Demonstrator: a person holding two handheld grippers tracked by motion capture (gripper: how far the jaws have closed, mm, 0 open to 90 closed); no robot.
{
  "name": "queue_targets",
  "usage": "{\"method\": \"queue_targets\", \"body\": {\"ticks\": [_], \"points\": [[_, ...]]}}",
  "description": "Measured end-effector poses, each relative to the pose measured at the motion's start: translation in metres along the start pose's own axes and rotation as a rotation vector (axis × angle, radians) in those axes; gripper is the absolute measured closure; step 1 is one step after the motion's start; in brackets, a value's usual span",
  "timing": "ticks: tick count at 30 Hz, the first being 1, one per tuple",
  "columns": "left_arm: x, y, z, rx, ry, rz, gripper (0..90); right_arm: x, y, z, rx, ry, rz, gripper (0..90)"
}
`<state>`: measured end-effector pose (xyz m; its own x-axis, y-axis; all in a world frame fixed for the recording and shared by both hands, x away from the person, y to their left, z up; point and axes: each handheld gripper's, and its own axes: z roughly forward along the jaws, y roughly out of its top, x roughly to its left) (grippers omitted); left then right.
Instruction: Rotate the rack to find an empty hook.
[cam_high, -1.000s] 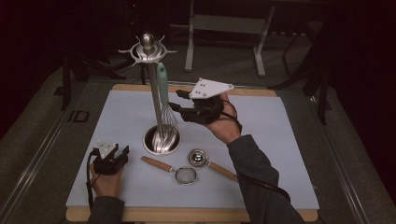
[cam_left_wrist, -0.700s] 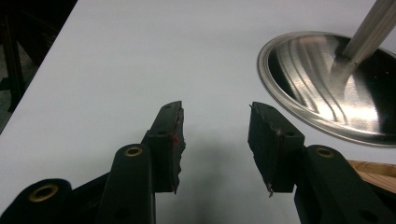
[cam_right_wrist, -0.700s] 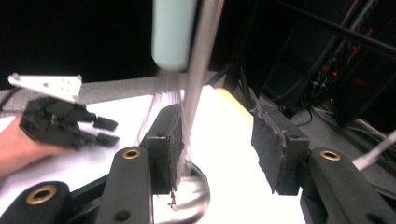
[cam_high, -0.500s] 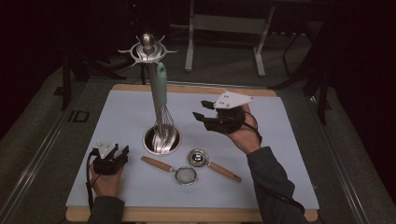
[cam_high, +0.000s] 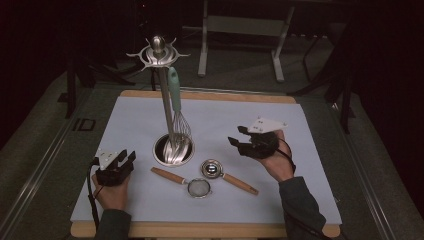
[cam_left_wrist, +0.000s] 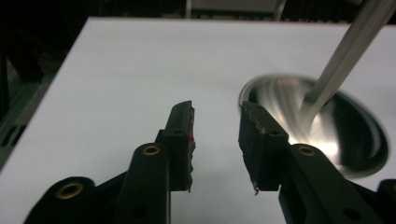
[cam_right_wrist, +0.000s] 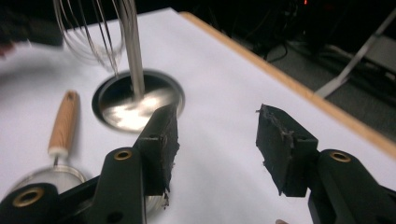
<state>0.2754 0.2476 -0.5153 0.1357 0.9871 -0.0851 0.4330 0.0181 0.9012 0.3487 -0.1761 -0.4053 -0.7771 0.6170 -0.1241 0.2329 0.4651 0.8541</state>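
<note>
**Item: counter (cam_high: 300, 200), utensil-hanging work in hand**

- Left tongs (cam_high: 125, 156): low at the near left corner, spread with nothing between, just narrowed partway. Aimed toward the stand's bowl-shaped base (cam_left_wrist: 327, 135).
- Right tongs (cam_high: 237, 136): spread, empty, just widened further. Hovering right of the stand (cam_high: 164, 100), pointed left toward the loose utensils.
- Scoop (cam_high: 212, 168): flat on the counter just in front of the base, wooden handle running off to the right, nearest to the right tongs.
- Strainer (cam_high: 199, 188): flat just beside the scoop, mesh head close to or touching the scoop's bowl, wooden handle (cam_right_wrist: 63, 121) pointing left.
- Whisk (cam_high: 176, 107): hanging from the hooked crown of the stand, wires close to the pole.

**Risks, as judged**
- Pinching at the heads likely to catch both utensils, given how tightly they crowd together; safer at the scoop's handle.
- Round wooden handle liable to roll or pivot out of a shallow pinch.
- Knocking the tall stand or setting the whisk swinging on any approach close to the pole.

**Hidden or unclear**
- Contact between scoop bowl and strainer rim: cannot tell.
- Hook holding the whisk: too small to make out.
- Strainer head cut off by a jaw in the right gripper view.
- Base and pole blurred in both gripper views.
</note>
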Motion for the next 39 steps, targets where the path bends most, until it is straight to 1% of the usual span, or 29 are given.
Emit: {"method": "queue_targets", "body": {"ticks": [4, 7, 9, 14, 15, 16, 18, 22, 26, 28, 29, 33, 35, 36, 37, 38, 39], "points": [[-0.004, 0.011, -0.006, -0.040, -0.027, -0.008, 68.6, -0.002, -0.027, 0.000, 0.044, -0.008, 0.026, 46.9], [-0.009, 0.020, -0.011, -0.076, -0.053, -0.006, 70.6, -0.004, -0.045, -0.001, 0.078, -0.036, 0.044, 46.6], [-0.013, 0.027, -0.013, -0.103, -0.081, -0.006, 72.0, -0.007, -0.054, -0.003, 0.091, -0.045, 0.060, 46.6], [-0.023, 0.044, -0.020, -0.182, -0.141, -0.002, 77.5, -0.014, -0.073, -0.004, 0.096, -0.055, 0.117, 46.5], [-0.023, 0.044, -0.020, -0.182, -0.141, -0.002, 78.4, -0.015, -0.075, -0.003, 0.112, -0.058, 0.121, 46.3], [-0.027, 0.051, -0.023, -0.212, -0.160, -0.003, 79.5, -0.016, -0.077, -0.003, 0.118, -0.067, 0.122, 46.2], [-0.030, 0.059, -0.026, -0.241, -0.181, -0.010, 82.7, -0.017, -0.079, -0.003, 0.112, -0.064, 0.142, 46.0], [-0.035, 0.072, -0.030, -0.297, -0.218, -0.023, 89.7, -0.018, -0.083, -0.005, 0.110, -0.065, 0.165, 45.9], [-0.041, 0.083, -0.035, -0.350, -0.245, -0.021, 89.9, -0.020, -0.089, -0.008, 0.108, -0.072, 0.188, 45.9], [-0.041, 0.083, -0.035, -0.350, -0.245, -0.021, 90.0, -0.021, -0.090, -0.008, 0.109, -0.074, 0.194, 45.9], [-0.046, 0.092, -0.039, -0.394, -0.261, -0.024, 90.0, -0.023, -0.093, -0.009, 0.112, -0.078, 0.203, 45.9], [-0.051, 0.104, -0.045, -0.443, -0.283, -0.020, 90.0, -0.025, -0.098, -0.007, 0.136, -0.100, 0.192, 46.0], [-0.055, 0.112, -0.049, -0.479, -0.300, -0.019, 90.0, -0.025, -0.099, -0.007, 0.143, -0.108, 0.185, 46.0], [-0.055, 0.112, -0.049, -0.479, -0.300, -0.019, 90.0, -0.025, -0.099, -0.007, 0.145, -0.109, 0.183, 46.0], [-0.057, 0.120, -0.053, -0.504, -0.311, -0.010, 90.0, -0.025, -0.099, -0.007, 0.146, -0.110, 0.182, 46.0], [-0.057, 0.120, -0.053, -0.504, -0.311, -0.010, 90.0, -0.025, -0.099, -0.007, 0.147, -0.113, 0.182, 46.0], [-0.060, 0.127, -0.056, -0.528, -0.322, -0.006, 90.0, -0.025, -0.099, -0.007, 0.146, -0.113, 0.182, 46.0]]}}
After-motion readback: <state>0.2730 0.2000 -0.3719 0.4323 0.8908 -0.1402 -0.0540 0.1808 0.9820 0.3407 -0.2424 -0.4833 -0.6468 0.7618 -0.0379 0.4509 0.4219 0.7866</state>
